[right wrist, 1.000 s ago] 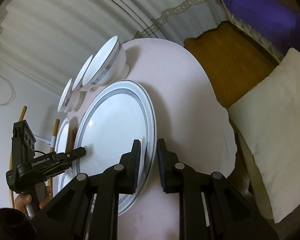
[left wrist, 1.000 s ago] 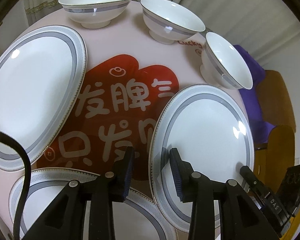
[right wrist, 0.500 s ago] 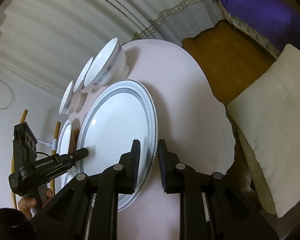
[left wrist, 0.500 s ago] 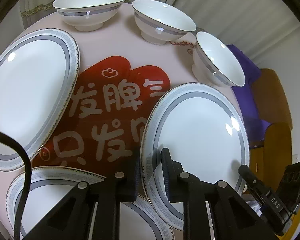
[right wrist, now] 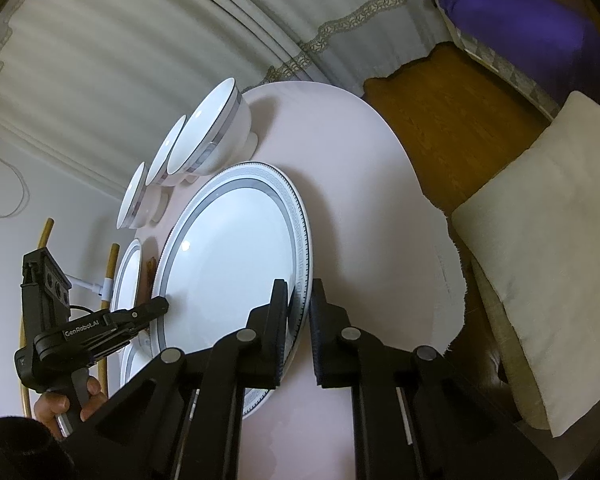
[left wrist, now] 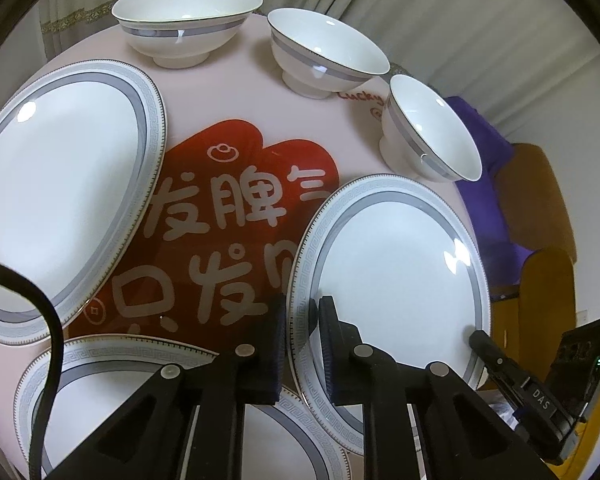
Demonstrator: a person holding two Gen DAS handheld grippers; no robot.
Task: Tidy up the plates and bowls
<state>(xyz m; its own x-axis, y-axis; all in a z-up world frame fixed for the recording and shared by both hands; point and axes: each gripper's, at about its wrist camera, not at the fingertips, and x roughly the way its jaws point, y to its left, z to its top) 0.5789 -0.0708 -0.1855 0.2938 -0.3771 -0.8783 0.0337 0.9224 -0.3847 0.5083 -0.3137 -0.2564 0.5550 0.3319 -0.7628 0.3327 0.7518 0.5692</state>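
A white plate with a grey patterned band (left wrist: 396, 276) lies on the round pink table (left wrist: 236, 96), its near edge over a second plate (left wrist: 100, 396). My left gripper (left wrist: 300, 340) is closing tight on that plate's left rim, pads against it. My right gripper (right wrist: 300, 320) grips the same plate (right wrist: 228, 272) at the opposite rim, jaws closing on the edge. A third plate (left wrist: 60, 184) rests at the left. Three white bowls (left wrist: 184, 28) (left wrist: 324, 48) (left wrist: 428, 128) stand apart along the far edge.
A red print with white characters (left wrist: 228, 208) covers the table's middle. A person's hand (right wrist: 68, 400) holds the left tool. Beyond the table edge are a beige cushion (right wrist: 540, 264), a brown seat (right wrist: 452, 108) and purple fabric (right wrist: 512, 12). Curtains hang behind.
Both pairs of jaws have narrowed onto the plate's rim, the left from clearly apart to pressing it. Neither hand has shifted.
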